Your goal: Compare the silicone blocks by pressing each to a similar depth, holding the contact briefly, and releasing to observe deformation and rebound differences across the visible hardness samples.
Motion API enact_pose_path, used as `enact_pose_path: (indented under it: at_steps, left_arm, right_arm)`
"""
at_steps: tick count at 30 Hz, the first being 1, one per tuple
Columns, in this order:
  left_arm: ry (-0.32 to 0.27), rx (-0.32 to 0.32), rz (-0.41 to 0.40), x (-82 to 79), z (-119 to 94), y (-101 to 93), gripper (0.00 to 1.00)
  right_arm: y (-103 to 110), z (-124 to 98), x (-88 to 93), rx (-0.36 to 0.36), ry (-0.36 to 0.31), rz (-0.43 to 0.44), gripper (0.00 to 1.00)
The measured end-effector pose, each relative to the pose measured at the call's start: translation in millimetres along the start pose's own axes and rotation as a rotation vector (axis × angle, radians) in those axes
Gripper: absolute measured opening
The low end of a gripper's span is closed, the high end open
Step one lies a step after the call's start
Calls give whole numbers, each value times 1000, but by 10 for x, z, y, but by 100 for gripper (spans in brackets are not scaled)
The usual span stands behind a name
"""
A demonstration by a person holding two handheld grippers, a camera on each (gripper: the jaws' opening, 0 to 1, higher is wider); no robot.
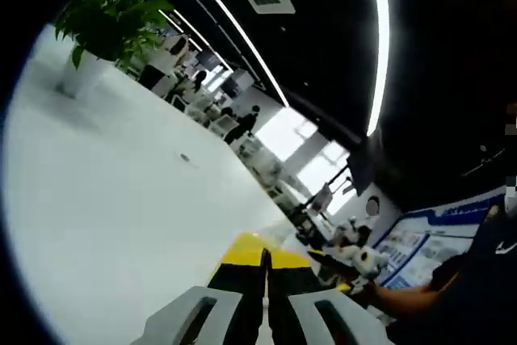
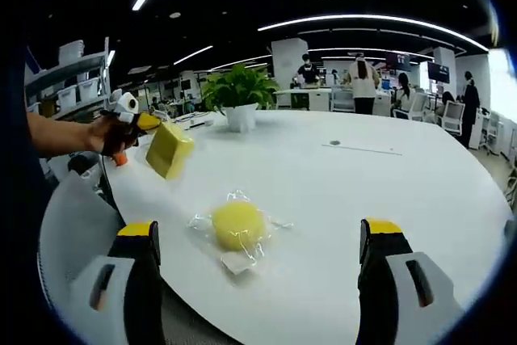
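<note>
On the white table (image 2: 388, 191), a round yellow silicone block (image 2: 237, 225) sits in clear wrap. Left of it, a yellow square block (image 2: 169, 149) is at the left gripper (image 2: 137, 124). Behind it, a green plant (image 2: 238, 86) in a white pot (image 2: 240, 118). The right gripper (image 2: 258, 236) has black jaws with yellow tips.

Open white tabletop (image 2: 388, 191) spreads all around the bagged round yellow silicone block (image 2: 237, 226) (its wrapper flares outward); the potted plant (image 2: 239, 96) stands well beyond it, near the far edge.
</note>
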State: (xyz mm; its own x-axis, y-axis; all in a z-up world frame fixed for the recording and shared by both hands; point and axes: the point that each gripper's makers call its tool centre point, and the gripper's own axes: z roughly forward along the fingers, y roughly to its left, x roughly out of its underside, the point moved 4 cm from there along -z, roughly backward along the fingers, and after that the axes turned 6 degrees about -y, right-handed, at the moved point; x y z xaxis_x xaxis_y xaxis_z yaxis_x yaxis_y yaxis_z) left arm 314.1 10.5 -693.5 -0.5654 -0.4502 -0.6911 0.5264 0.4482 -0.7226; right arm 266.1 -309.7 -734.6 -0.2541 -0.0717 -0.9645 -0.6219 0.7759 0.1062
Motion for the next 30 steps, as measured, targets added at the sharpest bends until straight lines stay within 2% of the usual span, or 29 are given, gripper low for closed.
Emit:
enact_pose_path:
  at_steps: [6, 10, 13, 16, 18, 19, 22, 23, 24, 26, 30]
  left_arm:
    - [15, -57, -86, 90, 13, 278, 0]
    - [28, -86, -100, 132, 29, 355, 0]
    - [38, -130, -97, 178, 19, 461, 0]
    - [26, -150, -76, 172, 5, 559, 0]
    - [49, -206, -39, 192, -22, 708, 0]
    - [67, -213, 0, 198, -34, 743, 0]
    - [155, -289, 192, 256, -107, 911, 0]
    - [173, -303, 226, 274, -126, 946, 0]
    - [193, -292, 235, 309, -141, 957, 0]
    - [211, -312, 288, 324, -182, 1019, 0]
    - [184, -345, 246, 325, -224, 1102, 0]
  right_arm:
    - [42, -4, 33, -5, 7, 6, 96]
    - [46, -10, 64, -4, 16, 3, 96]
    - [33, -11, 84, -1, 14, 16, 96]
    - [43, -3, 87, -1, 12, 29, 96]
    - [59, 9, 85, -4, 16, 28, 96]
    - [60, 10, 84, -4, 16, 28, 96]
    - [56, 16, 81, -2, 18, 24, 96]
    - [51, 15, 83, -1, 17, 25, 96]
    - [46, 11, 82, 1, 16, 26, 96]
    - [43, 0, 87, 4, 16, 30, 96]
    - [34, -8, 120, 9, 24, 35, 96]
